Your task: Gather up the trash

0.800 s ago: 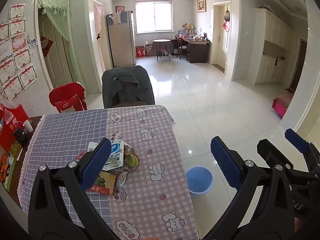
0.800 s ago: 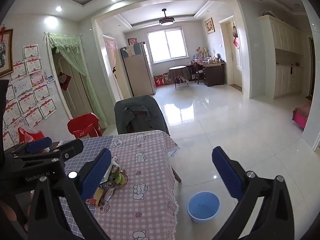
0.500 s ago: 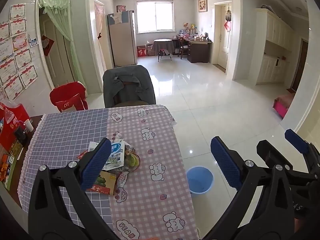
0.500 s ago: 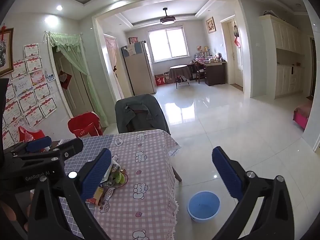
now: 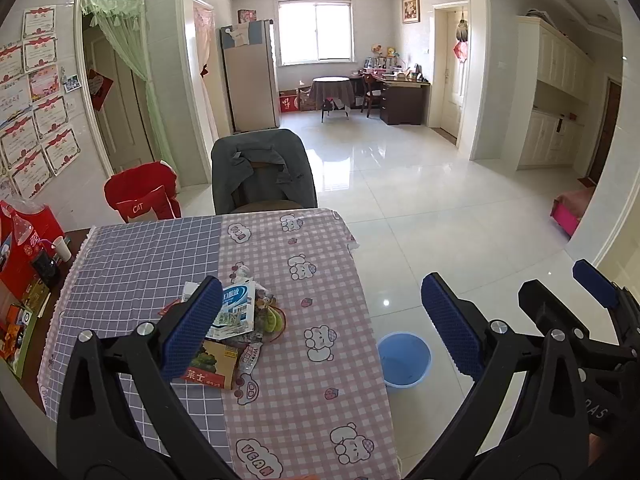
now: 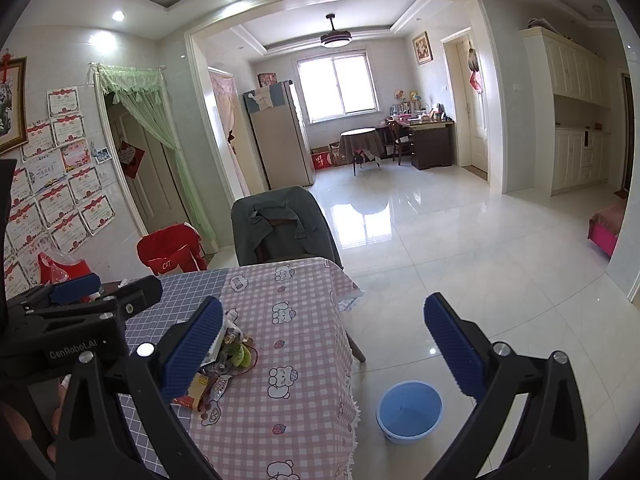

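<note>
A pile of trash [image 5: 240, 320] lies on the checked tablecloth [image 5: 320, 380]: a blue-white carton, a brown box, wrappers and green peel. It also shows in the right wrist view [image 6: 232, 356]. A blue basin [image 5: 404, 364] stands on the floor right of the table, also in the right wrist view [image 6: 410, 410]. My left gripper [image 5: 320, 328] is open and empty, above and short of the pile. My right gripper [image 6: 324, 352] is open and empty, held over the table's right edge.
A chair draped with a grey jacket [image 5: 264, 172] stands at the table's far end. A red chair [image 5: 140, 196] is by the wall. Red boxes and a cup [image 5: 60, 248] sit at the table's left. White tiled floor [image 5: 440, 208] spreads to the right.
Both views have shifted very slightly; the grippers stay open and the trash has not moved.
</note>
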`<action>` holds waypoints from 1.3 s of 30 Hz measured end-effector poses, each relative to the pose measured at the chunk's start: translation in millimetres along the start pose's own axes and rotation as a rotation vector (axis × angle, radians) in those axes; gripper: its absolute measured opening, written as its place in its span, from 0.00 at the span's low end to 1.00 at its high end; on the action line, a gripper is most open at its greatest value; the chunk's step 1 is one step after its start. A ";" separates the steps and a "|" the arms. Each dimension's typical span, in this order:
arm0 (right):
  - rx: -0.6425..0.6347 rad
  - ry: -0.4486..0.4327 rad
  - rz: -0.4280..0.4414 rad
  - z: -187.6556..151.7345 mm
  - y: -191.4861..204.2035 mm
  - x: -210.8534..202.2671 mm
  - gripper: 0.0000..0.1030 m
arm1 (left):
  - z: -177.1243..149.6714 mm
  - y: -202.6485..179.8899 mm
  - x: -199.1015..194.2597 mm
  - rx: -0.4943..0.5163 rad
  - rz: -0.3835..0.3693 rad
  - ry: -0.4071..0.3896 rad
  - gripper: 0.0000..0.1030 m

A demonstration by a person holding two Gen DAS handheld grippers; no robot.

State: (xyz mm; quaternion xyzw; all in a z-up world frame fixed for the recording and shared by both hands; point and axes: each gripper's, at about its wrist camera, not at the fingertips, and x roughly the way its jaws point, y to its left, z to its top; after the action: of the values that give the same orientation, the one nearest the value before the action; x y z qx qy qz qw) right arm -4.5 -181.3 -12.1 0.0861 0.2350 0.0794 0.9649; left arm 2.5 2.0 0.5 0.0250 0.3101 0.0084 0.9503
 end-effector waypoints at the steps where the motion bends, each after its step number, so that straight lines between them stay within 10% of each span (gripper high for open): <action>1: 0.001 0.001 0.000 0.1 0.1 0.1 0.96 | -0.3 0.4 0.4 0.000 0.000 0.001 0.95; 39: -0.002 0.014 0.009 -3.8 3.2 11.7 0.96 | -1.5 2.4 1.5 0.000 0.001 0.001 0.95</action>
State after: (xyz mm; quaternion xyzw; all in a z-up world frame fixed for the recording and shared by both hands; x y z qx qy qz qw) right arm 3.6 -175.3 -20.0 0.0859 0.2413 0.0843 0.9630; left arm 2.8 4.5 -1.5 0.0250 0.3107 0.0088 0.9501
